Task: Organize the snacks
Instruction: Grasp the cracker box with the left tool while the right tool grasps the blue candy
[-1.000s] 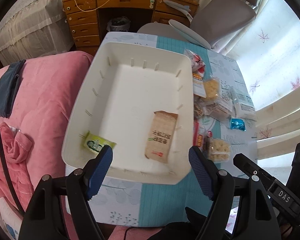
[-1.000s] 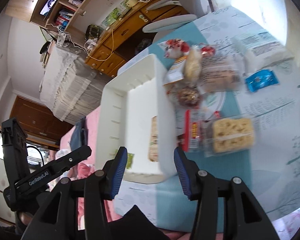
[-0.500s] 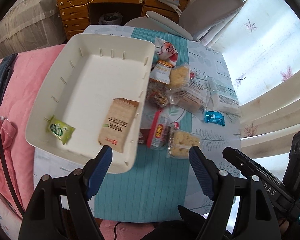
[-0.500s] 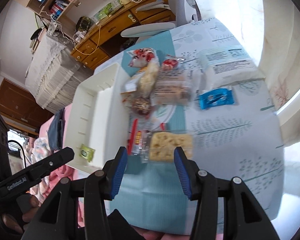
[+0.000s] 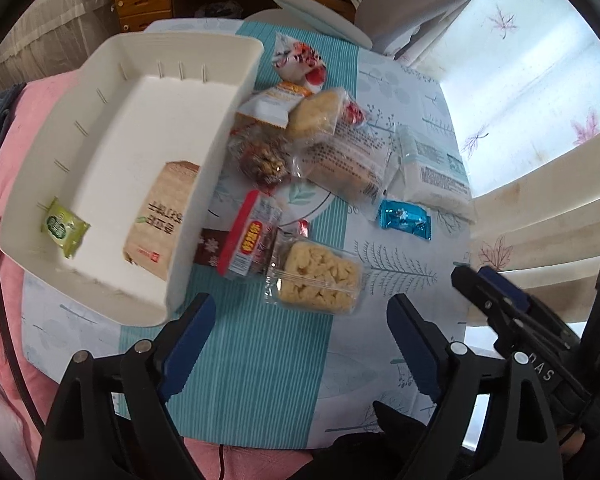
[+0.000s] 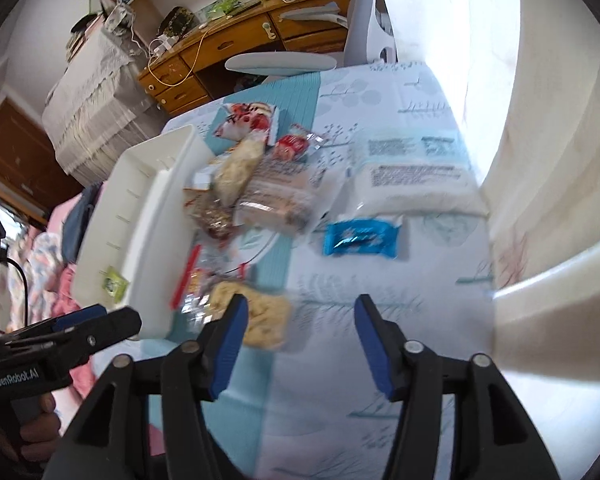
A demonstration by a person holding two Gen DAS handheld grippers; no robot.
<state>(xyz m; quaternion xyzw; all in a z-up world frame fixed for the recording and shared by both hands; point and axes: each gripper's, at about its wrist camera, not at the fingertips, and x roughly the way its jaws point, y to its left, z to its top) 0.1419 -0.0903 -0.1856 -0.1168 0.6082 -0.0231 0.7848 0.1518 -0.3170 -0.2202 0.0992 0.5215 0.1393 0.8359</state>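
Risk: both grippers, left (image 5: 300, 334) and right (image 6: 298, 334), jaws apart and just widening, empty; blurred cracker pack (image 5: 314, 278) ahead may skid off.

"GenRobot.AI" stands in white on the black body of the left gripper (image 6: 60, 338), seen from the right wrist. Letters reading "DAS", upside down, stand on the right gripper (image 5: 496, 292). Print on the tan packet (image 5: 160, 216) and other wrappers is too blurred to read.
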